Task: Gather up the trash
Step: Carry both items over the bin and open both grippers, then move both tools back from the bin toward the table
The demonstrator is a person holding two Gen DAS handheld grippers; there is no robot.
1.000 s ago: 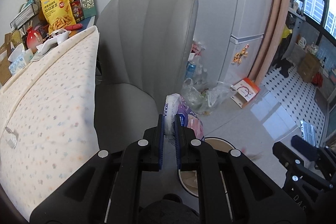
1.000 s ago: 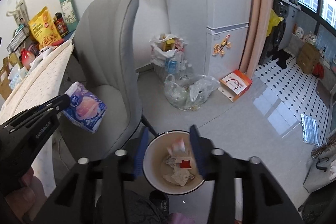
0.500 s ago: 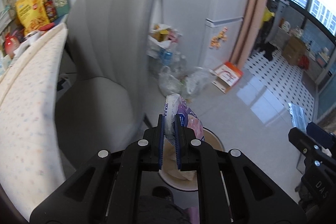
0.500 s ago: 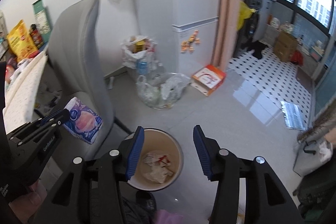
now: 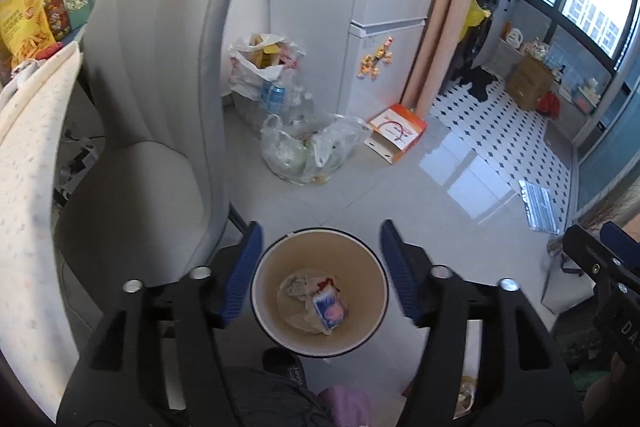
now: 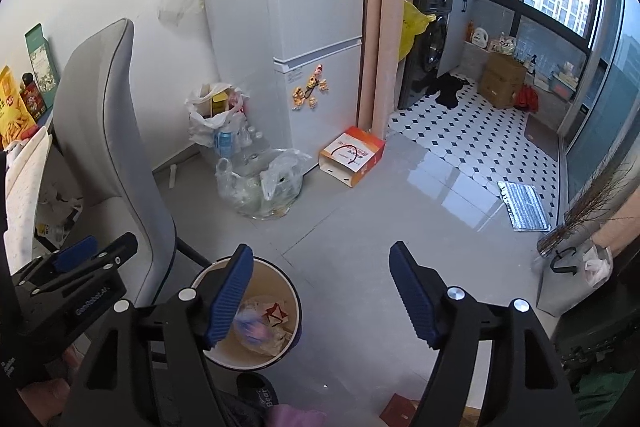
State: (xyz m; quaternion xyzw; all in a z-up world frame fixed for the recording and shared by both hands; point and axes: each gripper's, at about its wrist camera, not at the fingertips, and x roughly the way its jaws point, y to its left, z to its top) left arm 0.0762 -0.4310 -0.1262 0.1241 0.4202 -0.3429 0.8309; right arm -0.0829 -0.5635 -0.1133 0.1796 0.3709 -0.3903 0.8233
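Wrapper (image 5: 329, 309): lying in our waste bin (image 5: 260, 291). Left gripper (image 5: 320, 267), right gripper (image 6: 320, 291): jaws just opened wide, nothing between. We should lift clear before seeking further trash.

The blue-and-pink wrapper (image 5: 328, 309), pinched a second ago in the left hand-held gripper (image 5: 320, 269), has been released and now lies in the waste bin (image 5: 320, 347) on the other scraps. Its jaws have just been opened wide, nothing between them. The right hand-held gripper (image 6: 320, 293) has likewise been opened further, empty.
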